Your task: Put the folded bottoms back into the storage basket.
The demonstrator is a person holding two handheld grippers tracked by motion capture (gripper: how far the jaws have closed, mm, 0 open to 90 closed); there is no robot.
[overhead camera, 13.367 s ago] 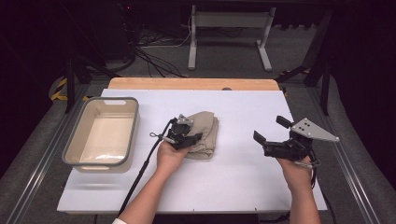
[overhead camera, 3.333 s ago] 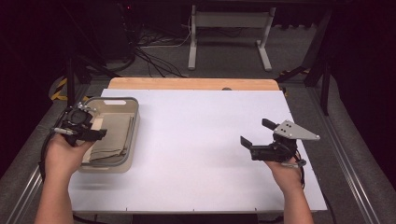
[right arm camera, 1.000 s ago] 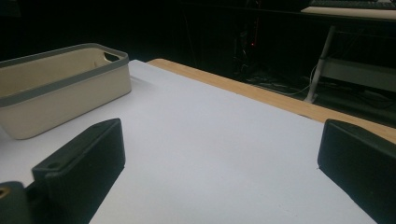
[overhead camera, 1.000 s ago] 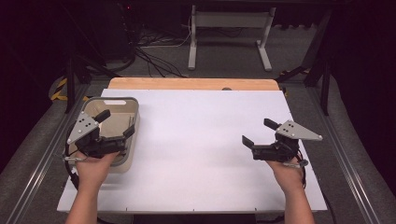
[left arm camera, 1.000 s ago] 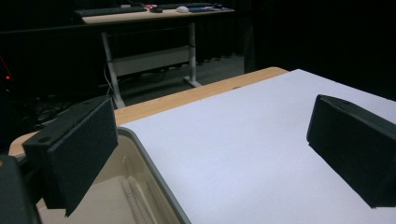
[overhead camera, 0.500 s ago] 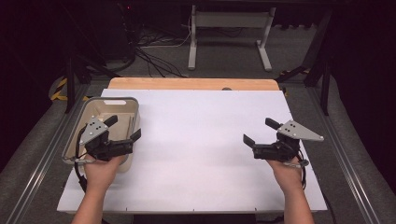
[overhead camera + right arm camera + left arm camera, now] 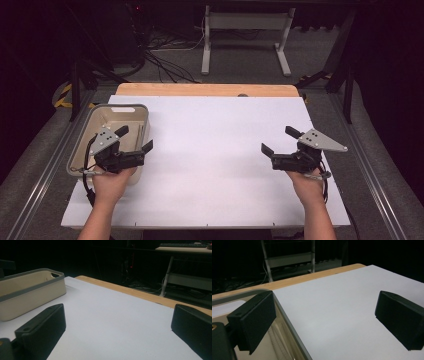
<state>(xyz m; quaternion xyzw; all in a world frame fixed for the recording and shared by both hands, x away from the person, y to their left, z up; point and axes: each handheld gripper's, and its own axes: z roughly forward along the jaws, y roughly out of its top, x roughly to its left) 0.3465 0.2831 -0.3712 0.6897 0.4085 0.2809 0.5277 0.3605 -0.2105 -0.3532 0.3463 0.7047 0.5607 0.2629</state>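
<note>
Withdrawing the left gripper (image 7: 134, 141) from the bin (image 7: 123, 108) at the table's (image 7: 220, 150) nine o'clock looks like the step in hand; best kept level, clearing the rim. Jaws stand apart, empty, palm under, pointing toward three o'clock. Right gripper (image 7: 281, 141) at four o'clock, jaws apart, idle, aimed toward ten o'clock.

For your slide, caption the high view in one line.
Left gripper open over the beige bin; right gripper open above the white table.
</note>
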